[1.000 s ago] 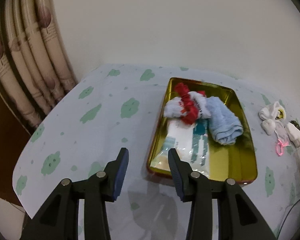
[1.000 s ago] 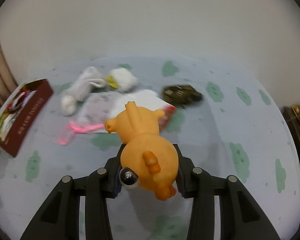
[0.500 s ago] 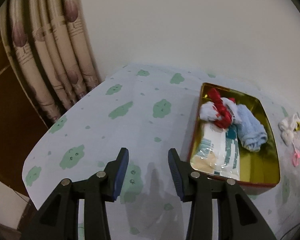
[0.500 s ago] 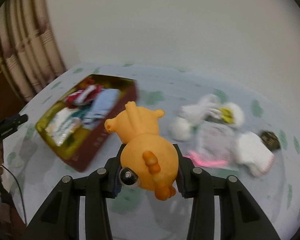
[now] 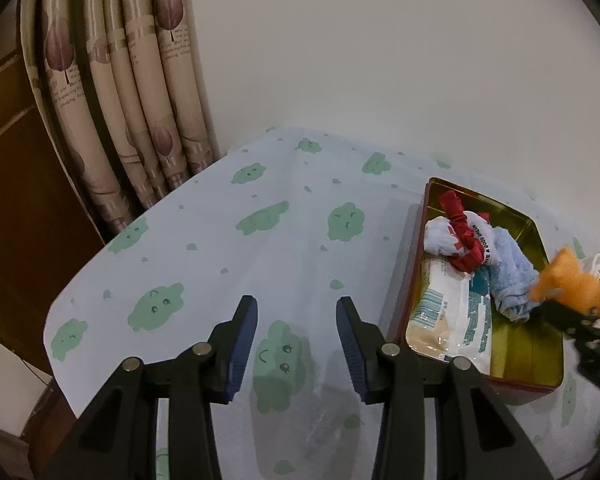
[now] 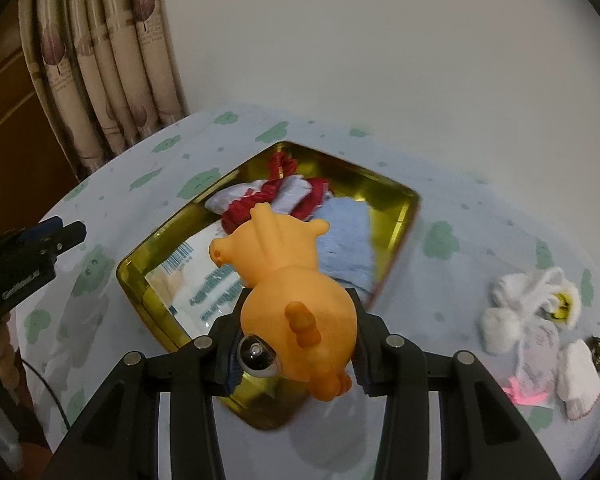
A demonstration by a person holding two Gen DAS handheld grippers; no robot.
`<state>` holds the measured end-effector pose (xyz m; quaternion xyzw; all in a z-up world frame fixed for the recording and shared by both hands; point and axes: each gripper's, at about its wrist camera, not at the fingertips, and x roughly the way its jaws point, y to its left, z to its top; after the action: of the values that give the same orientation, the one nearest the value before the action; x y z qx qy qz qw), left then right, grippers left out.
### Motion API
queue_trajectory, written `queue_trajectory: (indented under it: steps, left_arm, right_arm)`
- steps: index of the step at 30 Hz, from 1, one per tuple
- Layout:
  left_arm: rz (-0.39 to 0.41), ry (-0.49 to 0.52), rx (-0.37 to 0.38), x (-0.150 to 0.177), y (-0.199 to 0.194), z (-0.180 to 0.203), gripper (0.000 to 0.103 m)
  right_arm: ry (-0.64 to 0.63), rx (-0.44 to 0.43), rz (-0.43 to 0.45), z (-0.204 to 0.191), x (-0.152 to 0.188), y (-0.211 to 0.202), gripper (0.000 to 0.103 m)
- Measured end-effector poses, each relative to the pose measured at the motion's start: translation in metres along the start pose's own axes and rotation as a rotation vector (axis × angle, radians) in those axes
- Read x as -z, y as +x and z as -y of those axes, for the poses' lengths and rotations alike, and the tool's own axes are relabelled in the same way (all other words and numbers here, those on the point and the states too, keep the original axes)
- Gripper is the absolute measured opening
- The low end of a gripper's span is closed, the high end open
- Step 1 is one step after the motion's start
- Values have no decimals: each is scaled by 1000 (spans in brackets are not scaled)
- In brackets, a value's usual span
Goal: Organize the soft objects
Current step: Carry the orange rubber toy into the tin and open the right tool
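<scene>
Backdrop: plain pale wall point(image 6: 380, 60) behind a round table under a light cloth point(image 5: 260, 248) printed with green cloud faces; patterned beige curtain point(image 5: 140, 100) at 10 o'clock, brown wood panel point(image 5: 16, 208) left of it.
Right gripper point(image 6: 296, 334): both jaws pressed against the flanks of an orange squeeze toy point(image 6: 292, 280), pinching it; the toy's tail end and a glossy eye face the camera, its limbs point away toward 12 o'clock.
Toy's place: held in the air over the near half of the gold tin point(image 6: 404, 216), above the packet inside; in the left wrist view it shows at 3 o'clock, over the tin's right rim.
Left gripper point(image 5: 296, 342): blue-padded fingers point(image 5: 242, 340) spread apart with only cloth showing between them; it hovers over the bare table left of the tin. In the right wrist view it sits at 9 o'clock.
Tin contents: a clear packet with printing point(image 5: 452, 320) at the near end, a red-and-white knotted cloth point(image 5: 460, 236) at the far end, a rolled blue towel point(image 5: 512, 272) along the right side, touching the cloth.
Outside the tin: at 3 to 4 o'clock in the right wrist view, a cluster of white socks point(image 6: 516, 308), a pink-trimmed grey piece point(image 6: 536, 356) and a small dark object point(image 6: 598, 354), well apart from the tin.
Person: part of a hand point(image 6: 0, 352) at the left edge of the right wrist view, with a thin cable point(image 6: 48, 392) beside it.
</scene>
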<state>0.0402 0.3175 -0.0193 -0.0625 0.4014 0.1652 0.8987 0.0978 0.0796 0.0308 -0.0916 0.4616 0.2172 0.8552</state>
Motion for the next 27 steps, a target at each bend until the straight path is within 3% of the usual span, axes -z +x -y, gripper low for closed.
queue_trajectory:
  steps: [12,27]
  left_arm:
    - [-20,-32,12,-1,4,-5,42]
    - [-36,-66,11,-1,7,-10,42]
  right_arm:
    - [18,19,-59,-15,-6,44,40]
    - [14,24,-71,-17,-4,52,43]
